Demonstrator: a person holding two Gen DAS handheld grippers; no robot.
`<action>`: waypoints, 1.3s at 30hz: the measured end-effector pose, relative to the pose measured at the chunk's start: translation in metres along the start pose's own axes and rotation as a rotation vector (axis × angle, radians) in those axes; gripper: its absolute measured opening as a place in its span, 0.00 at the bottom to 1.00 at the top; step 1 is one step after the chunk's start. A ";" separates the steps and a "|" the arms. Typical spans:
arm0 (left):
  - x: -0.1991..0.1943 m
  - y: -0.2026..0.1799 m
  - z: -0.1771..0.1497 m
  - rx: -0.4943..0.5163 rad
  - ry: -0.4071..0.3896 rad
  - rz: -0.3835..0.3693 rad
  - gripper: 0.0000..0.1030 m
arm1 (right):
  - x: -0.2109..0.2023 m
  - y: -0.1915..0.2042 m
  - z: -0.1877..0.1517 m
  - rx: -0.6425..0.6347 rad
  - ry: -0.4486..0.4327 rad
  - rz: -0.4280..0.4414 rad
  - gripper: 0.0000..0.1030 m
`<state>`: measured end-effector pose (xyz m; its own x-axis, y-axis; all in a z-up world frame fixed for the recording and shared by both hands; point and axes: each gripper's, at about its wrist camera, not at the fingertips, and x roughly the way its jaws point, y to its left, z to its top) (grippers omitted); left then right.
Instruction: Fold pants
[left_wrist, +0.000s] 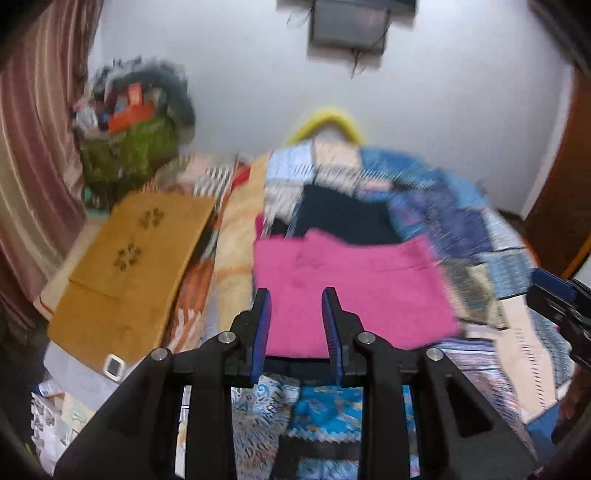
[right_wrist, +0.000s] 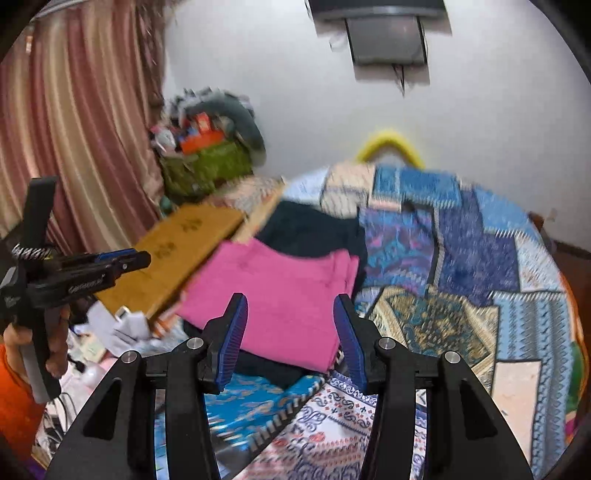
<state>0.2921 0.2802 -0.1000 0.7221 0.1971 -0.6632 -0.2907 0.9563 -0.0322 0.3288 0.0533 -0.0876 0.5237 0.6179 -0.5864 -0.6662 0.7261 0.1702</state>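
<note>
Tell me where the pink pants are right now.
In both wrist views the folded pink pants lie mid-frame on the patchwork bedspread, overlapping a dark garment behind, with the tan board to their left.

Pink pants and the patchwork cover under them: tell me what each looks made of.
Pink pants: apparently soft matte woven or knit cloth; it lies limp with fold creases, though blur hides the weave.
Patchwork cover: probably printed cotton panels sewn together; flat, dull, patterned blocks.
</note>
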 end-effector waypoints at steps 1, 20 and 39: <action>-0.018 -0.004 0.000 0.002 -0.029 -0.008 0.28 | -0.018 0.006 0.002 -0.006 -0.031 0.008 0.43; -0.297 -0.091 -0.085 0.065 -0.441 -0.073 0.46 | -0.247 0.080 -0.042 -0.082 -0.446 0.080 0.67; -0.327 -0.093 -0.103 0.021 -0.538 -0.026 1.00 | -0.266 0.085 -0.062 -0.059 -0.490 -0.004 1.00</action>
<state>0.0183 0.1047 0.0422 0.9500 0.2510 -0.1856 -0.2599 0.9653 -0.0249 0.1002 -0.0677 0.0338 0.7051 0.6944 -0.1435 -0.6850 0.7193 0.1155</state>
